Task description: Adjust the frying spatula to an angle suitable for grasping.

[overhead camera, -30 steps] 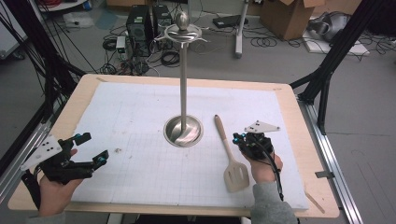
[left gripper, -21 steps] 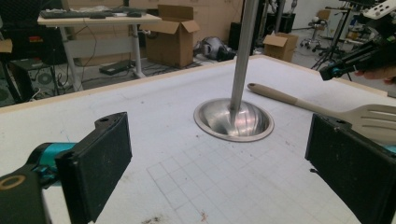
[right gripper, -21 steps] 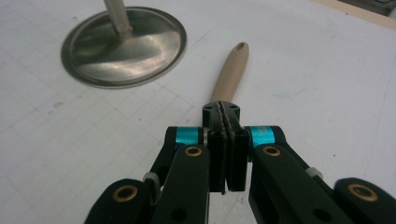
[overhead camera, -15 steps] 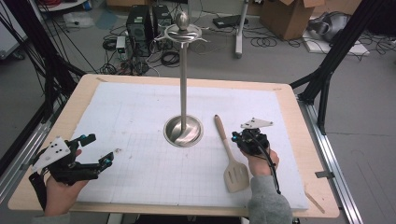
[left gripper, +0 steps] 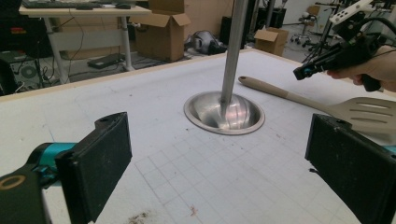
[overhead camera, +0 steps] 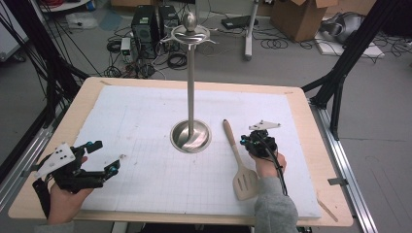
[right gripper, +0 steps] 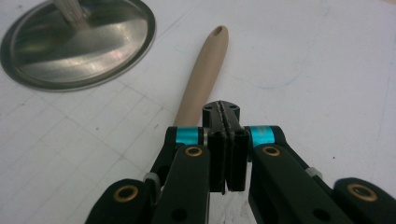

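A wooden spatula lies on the white mat, right of the steel stand's round base, handle pointing away from me. My right gripper is shut with nothing between its pads, low over the mat just right of the handle. In the right gripper view the closed gripper overlaps the near part of the handle. My left gripper is open near the front left corner, aimed at the stand. Its own view shows the gripper open, with the base and spatula beyond.
The stand's tall pole rises from the base to a hooked top with a knob. The mat covers a wooden table. Boxes, cables and computer gear sit on the floor beyond the far edge.
The right hand has drifted a little left and down, closer to the spatula handle, jaws still closed. The left gripper has barely shifted.
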Available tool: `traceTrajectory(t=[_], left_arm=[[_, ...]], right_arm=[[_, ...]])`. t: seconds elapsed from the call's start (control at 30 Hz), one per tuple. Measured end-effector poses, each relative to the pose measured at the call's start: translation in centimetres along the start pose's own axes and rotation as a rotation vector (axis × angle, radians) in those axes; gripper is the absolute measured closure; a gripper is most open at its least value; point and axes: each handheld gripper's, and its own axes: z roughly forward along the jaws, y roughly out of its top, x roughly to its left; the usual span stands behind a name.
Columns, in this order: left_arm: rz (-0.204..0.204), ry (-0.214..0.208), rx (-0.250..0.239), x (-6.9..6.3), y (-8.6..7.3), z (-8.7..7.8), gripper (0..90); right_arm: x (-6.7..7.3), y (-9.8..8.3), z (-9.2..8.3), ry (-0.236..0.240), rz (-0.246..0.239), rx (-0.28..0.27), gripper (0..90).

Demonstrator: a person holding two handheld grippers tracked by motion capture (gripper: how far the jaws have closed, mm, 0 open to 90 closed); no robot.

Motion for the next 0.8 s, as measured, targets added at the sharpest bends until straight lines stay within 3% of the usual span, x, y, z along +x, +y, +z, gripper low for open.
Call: traceTrajectory(t=[0.23,0.8], left_arm=[[0.000,0.001,0.015,0.0,-0.2,0.2,7.5],[-0.013,0.010,0.032,-0.1,-0.8,-0.2,7.5]], right_arm=[[0.1,-0.1,1.5,0.010,-0.025,0.060,89.8],[-0.1,-0.5,3.3,0.073,-0.051,0.117,89.9]])
